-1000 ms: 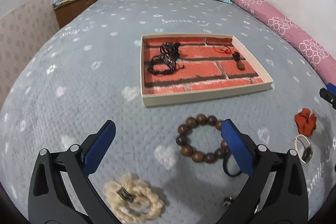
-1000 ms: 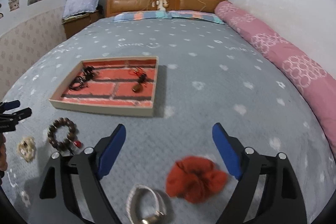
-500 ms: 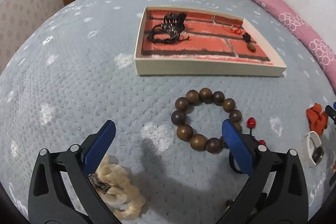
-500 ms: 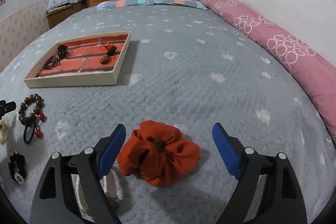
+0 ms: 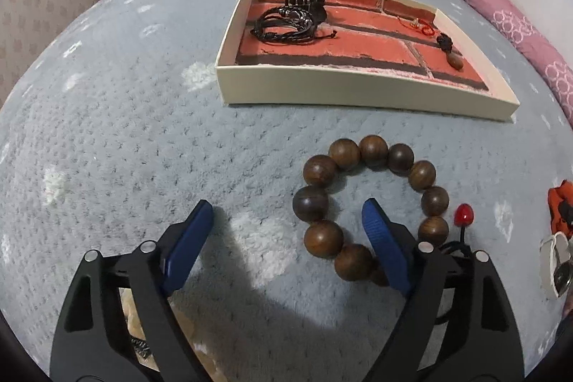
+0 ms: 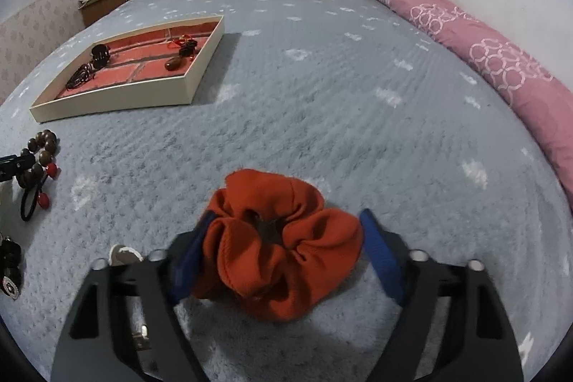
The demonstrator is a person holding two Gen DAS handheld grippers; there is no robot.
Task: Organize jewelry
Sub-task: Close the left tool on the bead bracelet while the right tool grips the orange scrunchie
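- L gripper [image 5: 286, 231] had fingers wide; right pad sat inside wooden bead bracelet [image 5: 369, 206], lower right of frame, on bed [image 5: 125, 138].
- R gripper [image 6: 286, 249] fingers were wide around orange scrunchie [image 6: 279, 246], lower centre, not clamped.
- Tray [image 5: 358, 92] w/ black cords sat upper centre.

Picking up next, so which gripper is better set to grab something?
Right. The right gripper is open with the orange scrunchie between its fingers. The left gripper is open with one finger inside the bead bracelet, straddling only its left side.
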